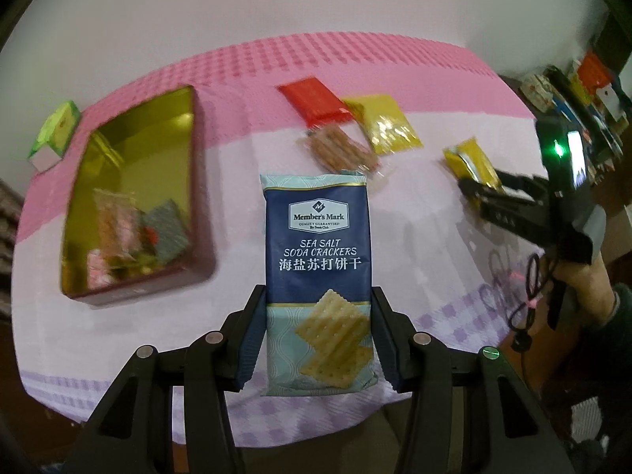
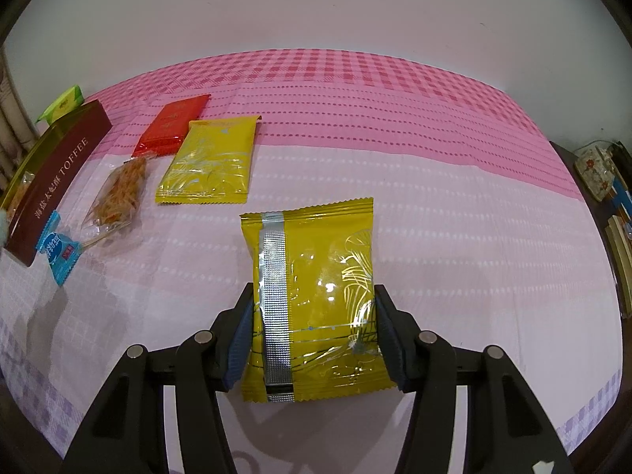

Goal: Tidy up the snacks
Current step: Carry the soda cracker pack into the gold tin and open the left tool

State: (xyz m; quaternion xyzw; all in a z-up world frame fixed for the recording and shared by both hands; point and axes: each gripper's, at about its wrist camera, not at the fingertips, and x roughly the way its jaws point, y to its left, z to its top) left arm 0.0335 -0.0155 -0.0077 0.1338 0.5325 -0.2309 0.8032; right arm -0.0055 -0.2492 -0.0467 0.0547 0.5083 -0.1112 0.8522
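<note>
Nearest, the left gripper (image 1: 318,339) is clenched on a blue-and-teal foil pack of sea salt soda crackers (image 1: 317,272), pinched by its lower half so the label stands upright and clear of the pink-and-lilac checked tablecloth (image 1: 395,71); holding it low probably leaves the top free to go first into the box. The right gripper (image 2: 314,335) likewise grasps a yellow foil pouch (image 2: 316,296) by its sides, silver seam up, lifted off the cloth.

Further out lie a clear sachet of orange-brown sticks (image 2: 118,193), a second yellow pouch (image 2: 209,162) and a red flat packet (image 2: 172,130), side by side towards the table's far edge. At the left edge sits the open gold-lined rectangular tin (image 1: 134,193), a green carton (image 1: 55,134) behind it.

Only the left view looks into the tin, showing wrapped snacks already inside, though blurred. Only the right view shows the tin's maroon side lettered TOFFEE and a small blue-wrapped sweet (image 2: 59,251) beside it.
</note>
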